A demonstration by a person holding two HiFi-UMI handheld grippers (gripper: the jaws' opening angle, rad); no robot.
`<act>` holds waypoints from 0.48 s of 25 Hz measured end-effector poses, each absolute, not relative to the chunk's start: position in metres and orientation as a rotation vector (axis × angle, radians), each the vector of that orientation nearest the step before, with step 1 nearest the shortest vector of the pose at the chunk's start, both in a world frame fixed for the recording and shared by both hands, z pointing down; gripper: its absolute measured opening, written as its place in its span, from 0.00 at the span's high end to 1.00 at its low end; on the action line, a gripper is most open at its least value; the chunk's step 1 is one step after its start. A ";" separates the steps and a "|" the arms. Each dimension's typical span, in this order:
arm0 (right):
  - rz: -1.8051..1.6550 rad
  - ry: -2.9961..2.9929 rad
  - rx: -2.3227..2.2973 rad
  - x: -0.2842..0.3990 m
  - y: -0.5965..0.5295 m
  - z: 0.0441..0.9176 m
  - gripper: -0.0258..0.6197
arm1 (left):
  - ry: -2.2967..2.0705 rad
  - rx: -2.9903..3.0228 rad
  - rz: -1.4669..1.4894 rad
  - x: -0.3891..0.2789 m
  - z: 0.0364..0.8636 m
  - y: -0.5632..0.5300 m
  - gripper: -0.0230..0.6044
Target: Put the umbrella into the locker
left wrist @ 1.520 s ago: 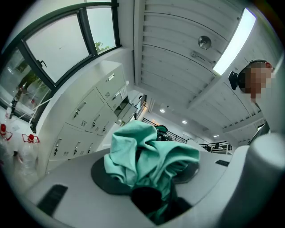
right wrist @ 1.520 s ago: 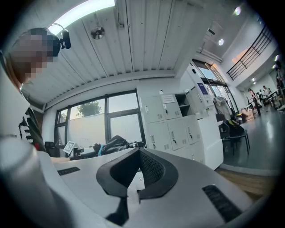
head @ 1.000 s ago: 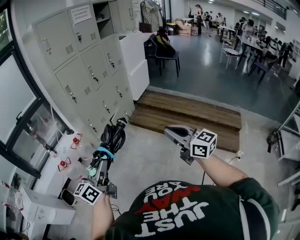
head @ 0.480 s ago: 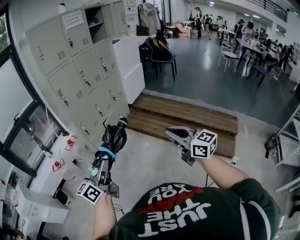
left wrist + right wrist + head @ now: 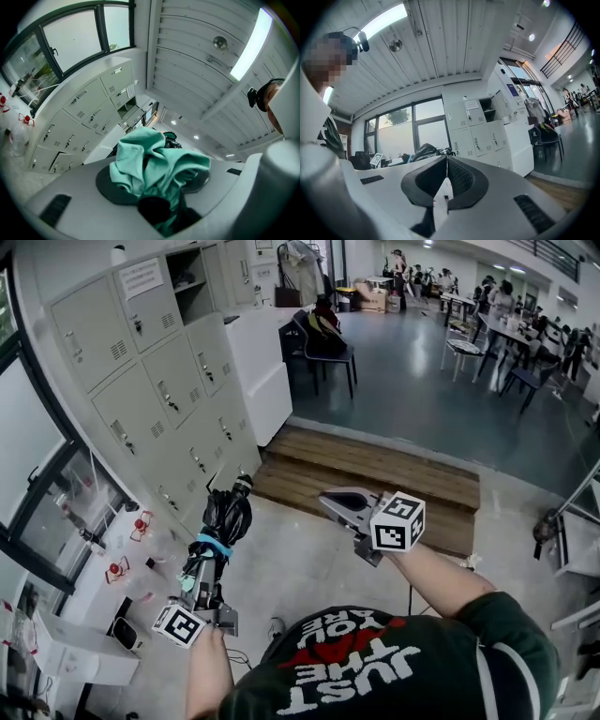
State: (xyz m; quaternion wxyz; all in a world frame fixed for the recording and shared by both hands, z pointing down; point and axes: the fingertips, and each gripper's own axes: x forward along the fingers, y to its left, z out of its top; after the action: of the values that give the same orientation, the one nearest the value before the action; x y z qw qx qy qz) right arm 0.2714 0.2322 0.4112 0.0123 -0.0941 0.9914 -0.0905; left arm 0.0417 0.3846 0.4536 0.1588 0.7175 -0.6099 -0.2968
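Note:
A folded black umbrella [image 5: 227, 514] with a teal strap points up and away toward the grey lockers [image 5: 155, 381]. My left gripper [image 5: 203, 570] is shut on its lower end, low at the left of the head view. In the left gripper view, teal cloth of the umbrella [image 5: 157, 165] bunches between the jaws, with the lockers [image 5: 77, 117] beyond. My right gripper [image 5: 330, 502] is held level at centre, shut and empty; its tips meet in the right gripper view [image 5: 446, 160], where the umbrella [image 5: 423, 151] shows at the left. One upper locker compartment [image 5: 192, 282] stands open.
A wooden step [image 5: 375, 470] lies ahead on the floor. A white cabinet [image 5: 262, 362] stands past the lockers, then a black chair [image 5: 328, 343]. Red-capped bottles [image 5: 131, 545] and a white box [image 5: 80, 652] sit under the window at left. People and tables fill the far room.
The person has moved along the lockers, which now sit closer in the head view. Both grippers went along with the person, the right one drifting slightly left. The grip on the umbrella is unchanged.

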 end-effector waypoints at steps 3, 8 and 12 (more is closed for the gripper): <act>-0.291 3.098 -0.293 0.256 0.220 0.417 0.91 | -1.741 2.045 -0.860 0.025 0.458 0.373 0.63; -0.300 3.107 -0.340 0.209 0.179 0.427 0.91 | -1.706 2.055 -0.867 -0.028 0.467 0.331 0.63; -0.303 3.092 -0.393 0.156 0.135 0.434 0.91 | -1.652 2.102 -0.882 -0.083 0.470 0.284 0.63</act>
State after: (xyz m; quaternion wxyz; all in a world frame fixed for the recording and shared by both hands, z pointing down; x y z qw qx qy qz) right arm 0.1558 0.1351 0.4344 0.0051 -0.1254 0.9874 -0.0966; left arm -0.0833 0.2839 0.4703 0.1625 0.7367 -0.5791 -0.3091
